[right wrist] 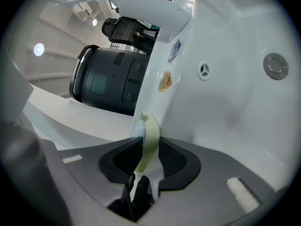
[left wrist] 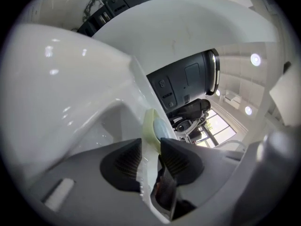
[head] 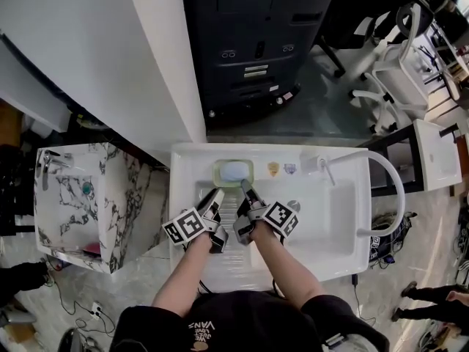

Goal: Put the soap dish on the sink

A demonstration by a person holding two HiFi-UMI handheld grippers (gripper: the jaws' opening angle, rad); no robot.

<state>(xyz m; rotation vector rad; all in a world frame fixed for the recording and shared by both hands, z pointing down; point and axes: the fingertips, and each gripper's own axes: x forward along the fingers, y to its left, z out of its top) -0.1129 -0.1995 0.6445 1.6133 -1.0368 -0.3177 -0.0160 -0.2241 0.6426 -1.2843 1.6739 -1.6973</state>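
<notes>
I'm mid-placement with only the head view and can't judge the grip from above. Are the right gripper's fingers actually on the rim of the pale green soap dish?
Observer: Yes. In the right gripper view, the right gripper has its fingers closed on the thin rim of the pale green rectangular soap dish.
Operator: And the left one?
Observer: In the left gripper view, the dish's rim also runs between the left gripper fingers, but I can't tell whether both press on it.
</notes>
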